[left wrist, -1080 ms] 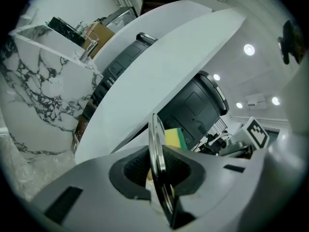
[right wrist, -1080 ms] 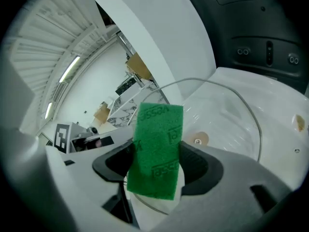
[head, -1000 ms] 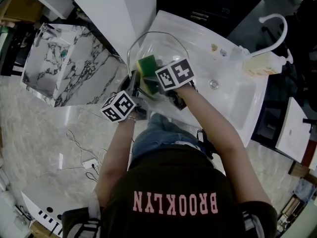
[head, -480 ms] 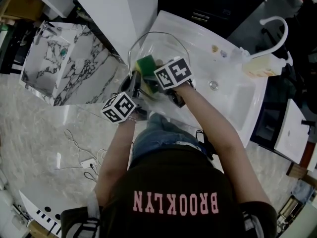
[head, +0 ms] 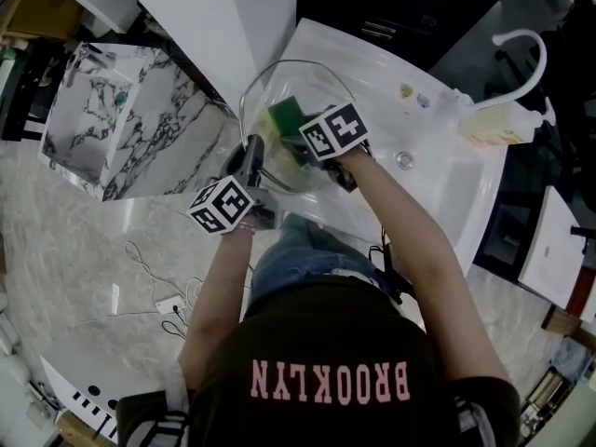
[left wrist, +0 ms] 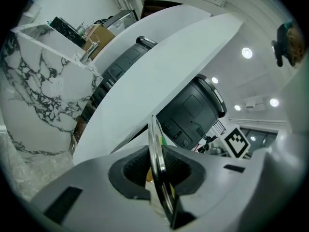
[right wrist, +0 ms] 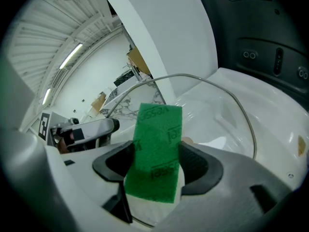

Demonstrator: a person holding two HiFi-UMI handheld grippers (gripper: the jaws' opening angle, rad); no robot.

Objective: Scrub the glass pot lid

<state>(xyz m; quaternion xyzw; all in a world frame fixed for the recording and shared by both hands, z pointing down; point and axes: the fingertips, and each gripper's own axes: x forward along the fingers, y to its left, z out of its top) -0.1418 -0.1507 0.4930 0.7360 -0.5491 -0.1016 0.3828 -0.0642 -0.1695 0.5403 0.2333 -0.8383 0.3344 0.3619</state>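
Note:
The glass pot lid (head: 312,80) is held over the left end of the white sink (head: 438,170), tilted on edge. My left gripper (head: 253,170) is shut on its near rim; in the left gripper view the lid's metal rim (left wrist: 157,153) runs edge-on between the jaws. My right gripper (head: 303,142) is shut on a green and yellow sponge (head: 284,116), which rests against the glass. In the right gripper view the green sponge (right wrist: 157,151) stands between the pads, with the lid's rim (right wrist: 231,98) arching behind it.
A white faucet (head: 521,54) and a soap bottle (head: 494,124) stand at the sink's far right. The drain (head: 404,159) lies mid-basin. A marbled box (head: 116,119) sits left of the sink. Cables (head: 154,291) lie on the floor.
My right gripper and the sponge have slid a little up and to the right across the lid. The left gripper has held the lid almost still.

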